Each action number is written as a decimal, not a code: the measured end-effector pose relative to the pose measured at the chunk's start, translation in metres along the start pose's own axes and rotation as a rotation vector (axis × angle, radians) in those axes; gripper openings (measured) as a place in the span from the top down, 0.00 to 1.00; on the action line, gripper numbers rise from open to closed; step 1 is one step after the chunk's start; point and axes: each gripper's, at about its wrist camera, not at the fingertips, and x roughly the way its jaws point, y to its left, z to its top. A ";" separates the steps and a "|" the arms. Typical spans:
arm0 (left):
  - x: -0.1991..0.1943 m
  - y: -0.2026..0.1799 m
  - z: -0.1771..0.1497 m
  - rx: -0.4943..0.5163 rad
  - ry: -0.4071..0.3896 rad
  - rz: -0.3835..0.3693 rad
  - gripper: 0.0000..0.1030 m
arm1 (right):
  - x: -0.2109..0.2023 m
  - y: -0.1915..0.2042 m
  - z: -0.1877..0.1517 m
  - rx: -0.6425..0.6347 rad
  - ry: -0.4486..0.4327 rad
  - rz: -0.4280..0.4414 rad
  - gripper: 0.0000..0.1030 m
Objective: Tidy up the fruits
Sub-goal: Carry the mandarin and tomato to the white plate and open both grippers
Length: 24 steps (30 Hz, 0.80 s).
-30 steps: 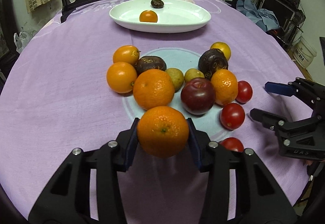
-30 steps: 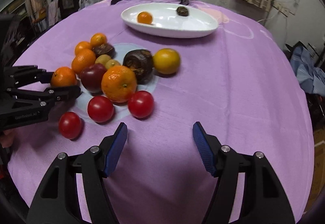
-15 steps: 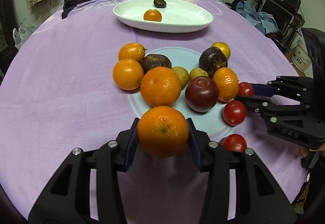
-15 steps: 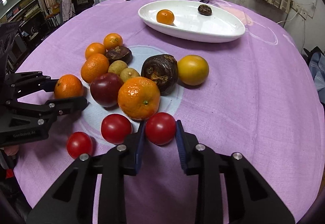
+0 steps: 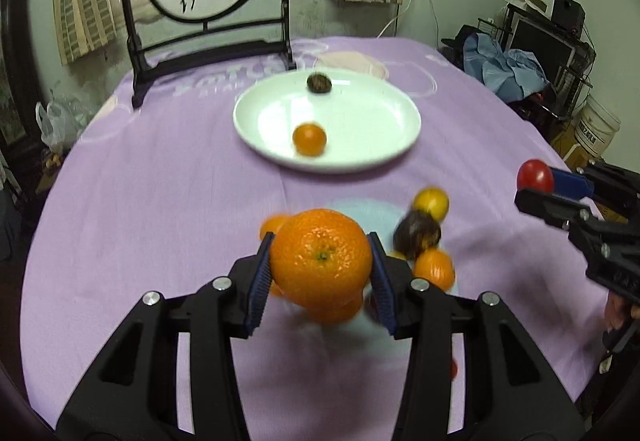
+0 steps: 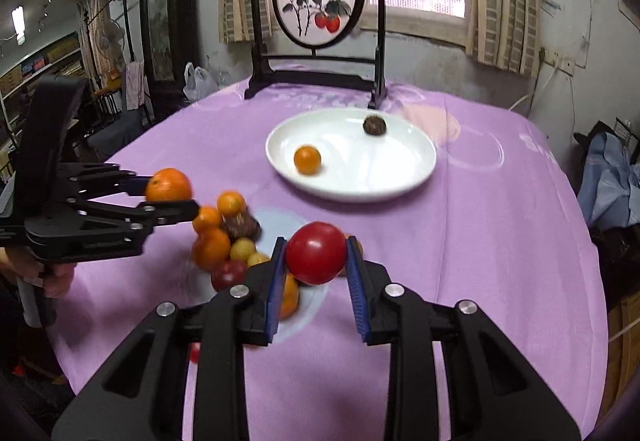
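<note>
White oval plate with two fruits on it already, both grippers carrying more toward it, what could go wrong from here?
1. The round orange mandarin and red tomato are pinched only at their sides, so either might slip.
2. Released on the white oval plate, they could roll into the small orange fruit or dark brown fruit.
3. The left gripper and right gripper may collide.

A large orange [image 5: 320,259] and a red tomato [image 6: 316,253] are held above the table. A small orange [image 6: 307,160] and a dark wrinkled fruit [image 6: 374,125] lie apart in the white plate [image 6: 400,177] near the far edge.
</note>
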 end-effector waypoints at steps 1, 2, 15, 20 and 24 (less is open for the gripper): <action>0.004 0.000 0.008 -0.005 -0.001 0.003 0.56 | 0.006 -0.001 0.005 0.005 0.001 0.013 0.71; 0.009 0.001 0.017 -0.018 -0.007 0.006 0.56 | 0.013 -0.003 0.011 0.019 0.004 0.029 0.71; 0.125 0.027 0.089 -0.119 0.083 0.099 0.56 | 0.140 -0.043 0.058 0.111 0.116 -0.055 0.71; 0.139 0.036 0.093 -0.128 0.069 0.102 0.55 | 0.162 -0.046 0.054 0.124 0.160 -0.064 0.71; 0.143 0.039 0.099 -0.143 0.058 0.094 0.49 | 0.173 -0.053 0.054 0.150 0.183 -0.092 0.63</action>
